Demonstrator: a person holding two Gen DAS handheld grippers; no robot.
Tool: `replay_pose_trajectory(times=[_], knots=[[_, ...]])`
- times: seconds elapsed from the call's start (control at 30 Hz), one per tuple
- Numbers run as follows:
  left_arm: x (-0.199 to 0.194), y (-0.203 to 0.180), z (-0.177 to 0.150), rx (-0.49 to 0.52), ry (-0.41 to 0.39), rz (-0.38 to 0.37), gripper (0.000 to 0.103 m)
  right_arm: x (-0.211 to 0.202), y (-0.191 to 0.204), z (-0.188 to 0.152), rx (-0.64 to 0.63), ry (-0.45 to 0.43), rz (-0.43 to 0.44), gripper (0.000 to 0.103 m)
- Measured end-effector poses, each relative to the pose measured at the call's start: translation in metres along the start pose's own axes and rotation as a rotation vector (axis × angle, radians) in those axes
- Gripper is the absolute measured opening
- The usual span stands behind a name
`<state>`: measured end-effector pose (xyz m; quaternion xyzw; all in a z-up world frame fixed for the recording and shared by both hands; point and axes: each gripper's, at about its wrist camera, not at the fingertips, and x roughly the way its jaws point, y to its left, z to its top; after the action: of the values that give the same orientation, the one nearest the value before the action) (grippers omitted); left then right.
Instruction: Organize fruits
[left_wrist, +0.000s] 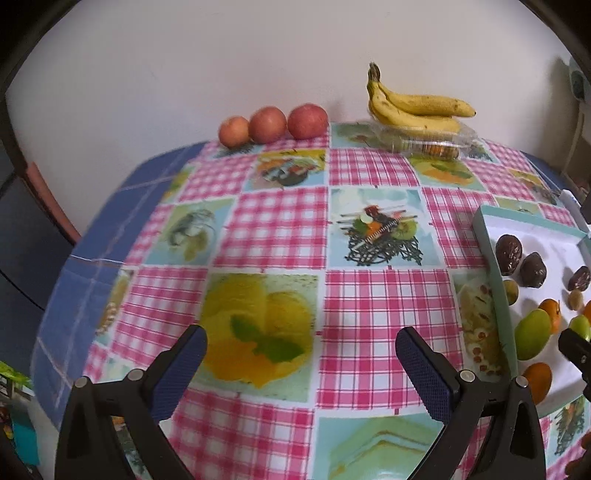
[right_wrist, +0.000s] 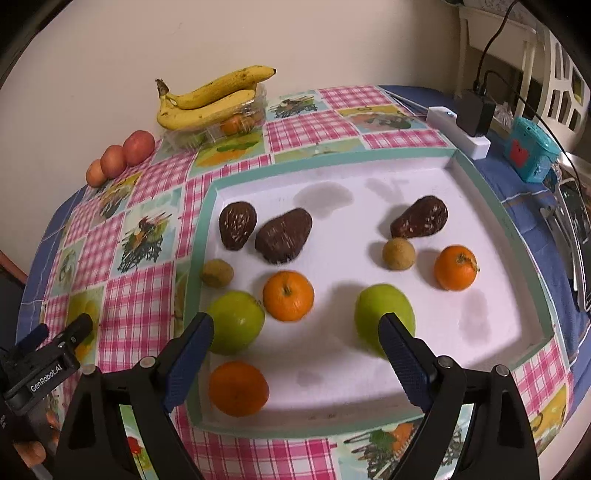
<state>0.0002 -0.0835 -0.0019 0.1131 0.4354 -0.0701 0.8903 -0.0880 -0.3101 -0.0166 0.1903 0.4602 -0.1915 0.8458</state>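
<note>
Tray (right_wrist: 207, 206): white, teal-rimmed, on the table's right half; all loose fruit lies inside it.
Oranges: three – near-left (right_wrist: 238, 388), centre (right_wrist: 288, 295), right (right_wrist: 455, 267).
Green apples: two – left (right_wrist: 236, 322), centre-right (right_wrist: 384, 314).
Dark avocados: three – two far-left (right_wrist: 237, 225), one far-right (right_wrist: 419, 218).
Small brown fruits: two (right_wrist: 398, 253).
Far edge by wall: three red apples (left_wrist: 271, 124), two bananas (left_wrist: 413, 107) on a clear box.
Right gripper (right_wrist: 295, 332): jaws wide apart, holding nothing, over the tray's near part.
Left gripper (left_wrist: 301, 343): jaws wide apart, holding nothing, over the checked tablecloth (left_wrist: 280, 221).
Open room: bare tray floor at far centre and near right.
</note>
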Motion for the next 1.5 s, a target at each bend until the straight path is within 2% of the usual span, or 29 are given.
replay_pose_trajectory(times=[0.1,0.27,0.6,0.73,0.83,0.93,1.03,1.5], knots=[[-0.008,0.002,-0.002,0.004,0.011,0.031,0.103,-0.005,0.003,-0.005,-0.012,-0.001,-0.009,0.091],[-0.018,0.009,-0.01,0.007,0.064,0.007,0.103,-0.012,0.007,-0.012,-0.028,0.006,-0.014,0.091],[-0.041,0.027,-0.021,-0.002,0.061,0.023,0.103,-0.028,0.019,-0.028,-0.069,0.008,-0.036,0.091],[-0.04,0.032,-0.022,-0.006,0.083,0.034,0.103,-0.032,0.023,-0.031,-0.079,0.012,-0.03,0.091],[-0.031,0.031,-0.026,0.012,0.137,0.06,0.103,-0.032,0.024,-0.03,-0.079,0.011,-0.028,0.091],[-0.026,0.033,-0.028,0.002,0.168,0.045,0.103,-0.033,0.024,-0.029,-0.079,0.013,-0.024,0.091],[-0.026,0.035,-0.028,-0.006,0.164,0.032,0.103,-0.034,0.023,-0.028,-0.069,0.01,-0.006,0.091],[-0.026,0.034,-0.027,-0.005,0.17,0.015,0.103,-0.034,0.028,-0.028,-0.112,0.018,-0.03,0.091]])
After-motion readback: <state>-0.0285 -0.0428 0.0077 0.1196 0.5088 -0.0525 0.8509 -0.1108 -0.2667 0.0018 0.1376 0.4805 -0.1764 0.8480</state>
